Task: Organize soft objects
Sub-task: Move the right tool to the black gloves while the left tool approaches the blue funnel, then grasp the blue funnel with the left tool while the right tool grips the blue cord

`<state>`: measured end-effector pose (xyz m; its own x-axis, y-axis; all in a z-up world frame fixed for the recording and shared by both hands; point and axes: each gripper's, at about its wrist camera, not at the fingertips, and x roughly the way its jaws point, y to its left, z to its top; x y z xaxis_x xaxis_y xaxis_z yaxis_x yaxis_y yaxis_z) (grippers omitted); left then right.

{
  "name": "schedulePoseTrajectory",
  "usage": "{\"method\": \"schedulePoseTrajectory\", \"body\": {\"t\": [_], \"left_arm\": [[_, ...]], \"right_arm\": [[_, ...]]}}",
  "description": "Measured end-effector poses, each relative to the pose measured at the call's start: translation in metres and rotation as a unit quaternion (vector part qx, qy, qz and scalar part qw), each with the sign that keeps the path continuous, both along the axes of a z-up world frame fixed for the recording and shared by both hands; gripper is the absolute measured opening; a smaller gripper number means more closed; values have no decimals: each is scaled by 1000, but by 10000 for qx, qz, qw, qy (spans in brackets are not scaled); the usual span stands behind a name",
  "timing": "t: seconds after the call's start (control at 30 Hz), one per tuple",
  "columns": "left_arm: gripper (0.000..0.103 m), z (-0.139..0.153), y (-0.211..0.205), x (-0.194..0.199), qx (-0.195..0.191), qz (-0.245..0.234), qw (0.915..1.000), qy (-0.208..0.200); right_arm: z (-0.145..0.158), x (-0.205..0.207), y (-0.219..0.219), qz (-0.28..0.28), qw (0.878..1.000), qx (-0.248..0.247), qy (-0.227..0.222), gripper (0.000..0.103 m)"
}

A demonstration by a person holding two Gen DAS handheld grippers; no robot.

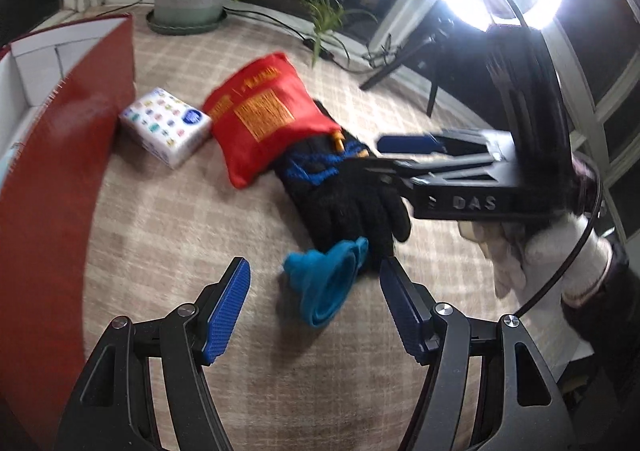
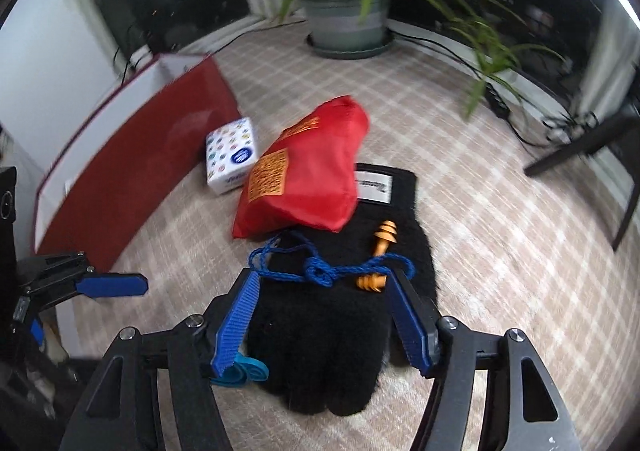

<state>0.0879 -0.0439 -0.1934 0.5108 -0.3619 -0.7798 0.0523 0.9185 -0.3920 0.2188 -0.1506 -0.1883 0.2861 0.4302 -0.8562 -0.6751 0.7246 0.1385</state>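
Item 1. Left gripper [image 1: 314, 311]: jaws spread wide, nothing between the pads, poised just short of a crumpled blue rubber glove [image 1: 326, 287] that lies on the plaid-covered surface [image 1: 200, 235], touching the fingertips of the black glove.

Item 2. Right gripper [image 2: 324, 315]: jaws apart and straddling the black knit glove [image 2: 332, 351]; the pads do not appear to press the fabric, so no grip yet. A white-gloved hand [image 1: 520, 251] carries it.

Item 3. Black knit glove: flat on the surface, fingers toward the cameras, white label at the cuff. On it rest orange corded earplugs [image 2: 380, 251] with a knotted blue cord [image 2: 320, 271].

Item 4. Red fabric pouch [image 2: 308, 179]: yellow print, overlapping the glove's cuff end.

Item 5. Small tissue pack [image 2: 232, 163]: white, patterned, just beside the pouch.

Item 6. Red box [image 1: 68, 123]: open, white inside, at the left edge; probable destination.

Step in hand, as judged: approach for pickup, both grippers lowering onto separate gloves.

Next move calls for: closing on fabric only. The earplugs and cord may slide off or snag, and the pouch weighs on the cuff.
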Motion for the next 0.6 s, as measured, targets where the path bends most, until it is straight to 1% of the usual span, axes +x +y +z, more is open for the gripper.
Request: {"method": "schedulePoseTrajectory", "body": {"t": [0.13, 0.23, 0.37, 0.43, 0.5, 0.53, 0.57, 0.6], "left_arm": [[67, -7, -9, -2, 113, -101, 9998, -92], [67, -14, -15, -2, 216, -161, 9996, -106], [65, -21, -22, 0, 433, -212, 9987, -176], [65, -23, -23, 1, 482, -193, 9984, -204], [65, -24, -22, 2, 476, -133, 9985, -218], [61, -25, -21, 3, 474, -95, 9986, -224], [56, -27, -21, 5, 486, -66, 9986, -216], [53, -28, -21, 6, 504, -46, 9985, -207]], "right_arm": [[-8, -2, 18, 377, 9990, -206, -134, 62], [-12, -4, 28, 622, 9975, -234, -240, 62], [-24, -6, 39, 791, 9959, -359, -265, 62], [-29, -3, 42, 793, 9956, -404, -276, 59], [-33, -1, 43, 763, 9959, -420, -257, 53], [-35, 0, 42, 756, 9958, -443, -252, 52], [-37, 1, 42, 755, 9957, -476, -255, 48], [-38, 2, 42, 759, 9954, -513, -267, 45]]}}
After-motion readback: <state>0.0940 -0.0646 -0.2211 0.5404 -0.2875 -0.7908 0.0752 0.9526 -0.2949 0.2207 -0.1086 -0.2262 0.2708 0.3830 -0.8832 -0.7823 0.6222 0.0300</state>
